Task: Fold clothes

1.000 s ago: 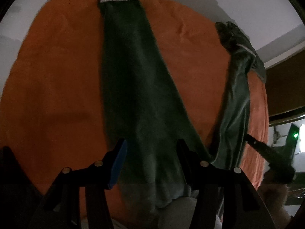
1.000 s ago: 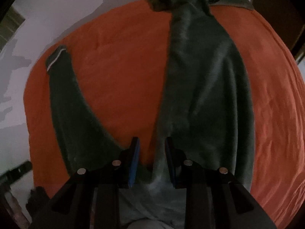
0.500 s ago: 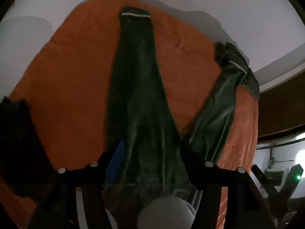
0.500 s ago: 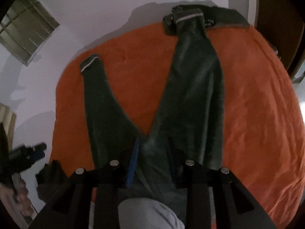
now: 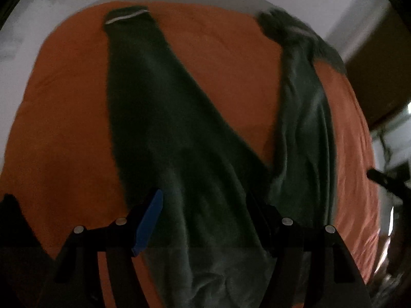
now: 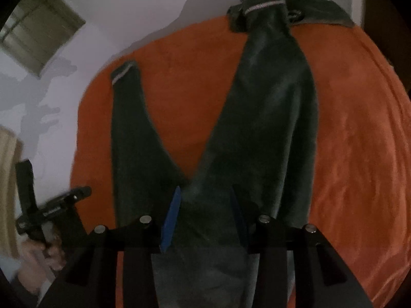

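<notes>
Dark green trousers [image 5: 179, 133] splay legs-first away from the parted, just-widening left gripper [image 5: 205, 202] and right gripper [image 6: 205, 200], bare orange blanket [image 5: 64, 128] flanking both, nothing clamped.

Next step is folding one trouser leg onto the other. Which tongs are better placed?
Probably right: the right tongs, open, sit over the crotch of the trousers. Left tongs hang open over one leg.
</notes>
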The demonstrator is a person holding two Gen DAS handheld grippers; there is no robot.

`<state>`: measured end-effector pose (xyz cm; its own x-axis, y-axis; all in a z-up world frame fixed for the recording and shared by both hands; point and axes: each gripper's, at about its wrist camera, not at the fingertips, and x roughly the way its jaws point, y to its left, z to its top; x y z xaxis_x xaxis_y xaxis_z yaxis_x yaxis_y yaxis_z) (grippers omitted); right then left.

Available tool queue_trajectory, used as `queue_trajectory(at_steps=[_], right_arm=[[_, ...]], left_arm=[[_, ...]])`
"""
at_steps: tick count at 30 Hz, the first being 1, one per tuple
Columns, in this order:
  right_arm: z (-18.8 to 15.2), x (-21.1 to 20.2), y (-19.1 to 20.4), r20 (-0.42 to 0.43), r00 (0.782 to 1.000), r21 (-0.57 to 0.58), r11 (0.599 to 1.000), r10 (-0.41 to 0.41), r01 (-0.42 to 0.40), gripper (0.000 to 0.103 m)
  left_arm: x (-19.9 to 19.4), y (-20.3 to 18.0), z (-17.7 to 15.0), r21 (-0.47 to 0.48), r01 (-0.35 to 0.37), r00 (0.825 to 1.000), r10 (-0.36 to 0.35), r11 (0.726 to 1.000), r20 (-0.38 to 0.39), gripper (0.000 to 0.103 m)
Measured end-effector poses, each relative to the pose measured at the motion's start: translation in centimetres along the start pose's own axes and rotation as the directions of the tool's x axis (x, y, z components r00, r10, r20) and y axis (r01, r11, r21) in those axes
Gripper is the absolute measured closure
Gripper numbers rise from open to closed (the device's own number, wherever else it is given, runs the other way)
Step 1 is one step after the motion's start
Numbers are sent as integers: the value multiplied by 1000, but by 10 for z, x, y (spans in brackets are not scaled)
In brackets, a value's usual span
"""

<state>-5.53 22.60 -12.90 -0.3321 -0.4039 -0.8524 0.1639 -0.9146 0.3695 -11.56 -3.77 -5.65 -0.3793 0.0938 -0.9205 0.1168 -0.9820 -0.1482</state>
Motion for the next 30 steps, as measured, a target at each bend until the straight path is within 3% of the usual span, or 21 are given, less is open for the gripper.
queue_trajectory(at_steps=[5, 8, 10, 12, 15, 17, 21, 22, 23, 24, 30], right_arm=[[-81, 35, -46, 6, 1000, -64, 998, -8, 9, 64], [-128, 41, -83, 4, 999, 20, 999, -38, 38, 64], [-165, 38, -113, -2, 999, 134, 990, -50, 50, 64], [-195, 32, -127, -28, 998, 207, 977, -47, 52, 61], [-236, 22, -132, -23, 999, 215, 975, -49, 53, 51], [-256, 18, -129, -9, 997, 198, 977, -73, 74, 32], [-279, 34, -128, -73, 995, 205, 975, -67, 81, 31], [-279, 33, -127, -64, 996, 186, 979, -69, 80, 55], [-279, 32, -126, -54, 996, 165, 983, -72, 80, 98], [-277, 29, -124, -57, 996, 138, 988, -66, 74, 97], [-279, -23, -146, 93, 989, 228, 969, -118, 94, 98]], left_arm=[[13, -23, -95, 129, -49, 998, 43, 990, 44, 34], [15, -15, -150, 134, -53, 999, 54, 990, 1, 34], [17, -1, -190, 103, -87, 996, 90, 991, -21, 34], [21, 8, -220, 63, -76, 995, 79, 995, -54, 34], [26, 20, -261, 3, -50, 994, 50, 999, -92, 34], [27, 27, -279, -38, -26, 995, 22, 999, -100, 34], [34, 43, -297, -145, 35, 994, -49, 989, -94, 32], [35, 47, -298, -171, 49, 994, -65, 984, -88, 32], [34, 48, -297, -185, 62, 994, -78, 981, -78, 32], [31, 49, -296, -197, 73, 994, -87, 978, -63, 32], [21, 46, -297, -215, 124, 991, -133, 969, -29, 32]])
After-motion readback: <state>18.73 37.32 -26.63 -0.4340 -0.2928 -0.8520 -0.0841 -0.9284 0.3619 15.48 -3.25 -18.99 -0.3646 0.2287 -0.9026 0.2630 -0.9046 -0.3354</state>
